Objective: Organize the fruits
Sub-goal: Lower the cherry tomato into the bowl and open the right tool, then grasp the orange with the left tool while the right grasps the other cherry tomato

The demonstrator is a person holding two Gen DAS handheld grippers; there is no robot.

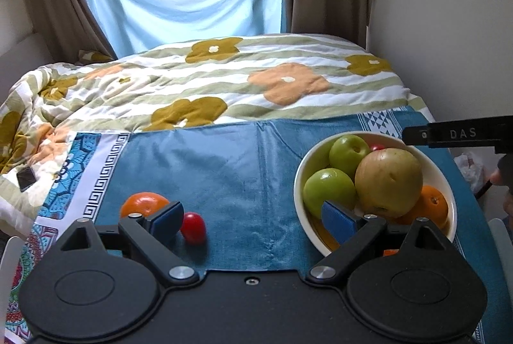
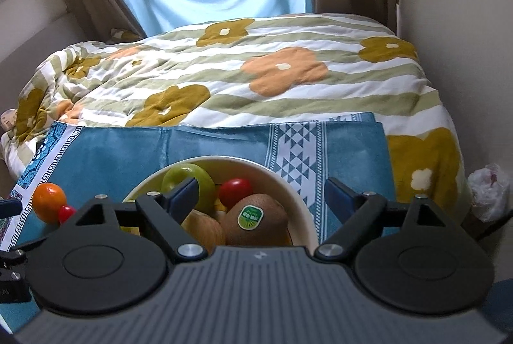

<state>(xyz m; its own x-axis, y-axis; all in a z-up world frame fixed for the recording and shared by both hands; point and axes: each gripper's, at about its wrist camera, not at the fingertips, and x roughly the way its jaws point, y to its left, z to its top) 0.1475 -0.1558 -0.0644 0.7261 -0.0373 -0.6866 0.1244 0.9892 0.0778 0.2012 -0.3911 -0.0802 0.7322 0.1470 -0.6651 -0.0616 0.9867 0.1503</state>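
Orange [image 1: 144,204] and red tomato [image 1: 193,228] beside spread left claw [image 1: 253,219].

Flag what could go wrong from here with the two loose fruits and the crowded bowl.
The cherry tomato lies against the left gripper's near finger beside the orange; a nudge could roll it across the blue cloth. The bowl is already heaped, with the pear riding high, so added fruit might slide off.
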